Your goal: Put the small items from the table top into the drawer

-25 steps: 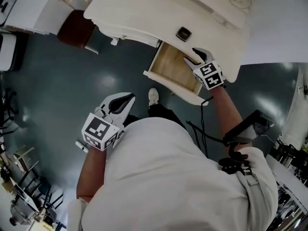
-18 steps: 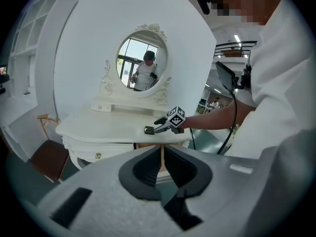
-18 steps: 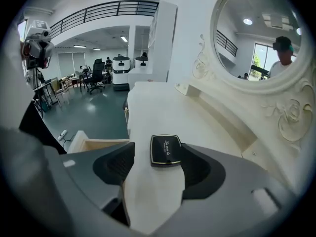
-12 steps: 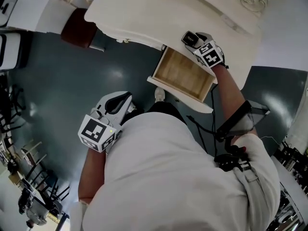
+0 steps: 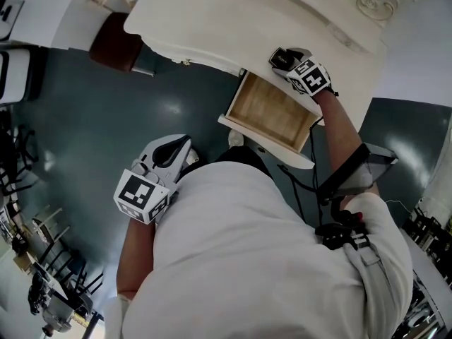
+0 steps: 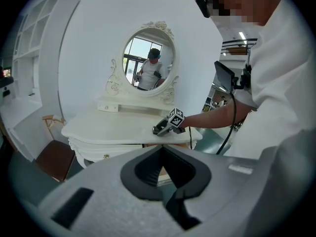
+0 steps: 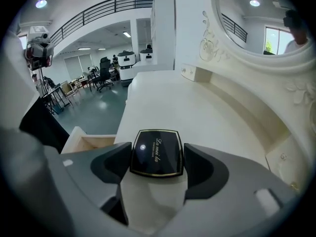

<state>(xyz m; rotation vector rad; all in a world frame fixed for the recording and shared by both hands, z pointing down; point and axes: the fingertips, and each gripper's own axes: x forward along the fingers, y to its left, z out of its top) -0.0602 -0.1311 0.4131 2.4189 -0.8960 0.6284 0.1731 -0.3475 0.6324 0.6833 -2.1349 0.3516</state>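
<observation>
A black square compact [image 7: 156, 152] with gold lettering lies flat on the white dressing table [image 5: 233, 13], close to its front edge. My right gripper [image 7: 157, 159] is low over the table top, one jaw on each side of the compact. Its jaws are opening and do not press the case. The head view shows this gripper [image 5: 284, 57] just beyond the open wooden drawer [image 5: 268, 108], whose inside looks bare. My left gripper [image 5: 176, 152] hangs back beside my body, shut and holding nothing; its own view [image 6: 160, 152] faces the table from a distance.
An oval mirror [image 6: 148, 63] in a carved frame stands at the table's back. A small white box [image 7: 195, 73] sits on the back ledge. A brown chair seat [image 5: 113, 41] stands left of the table. A black screen [image 5: 364, 168] hangs by my right arm.
My right gripper has gone from over the open drawer up onto the table top, and its jaws now straddle the compact. The left gripper has hardly moved.
</observation>
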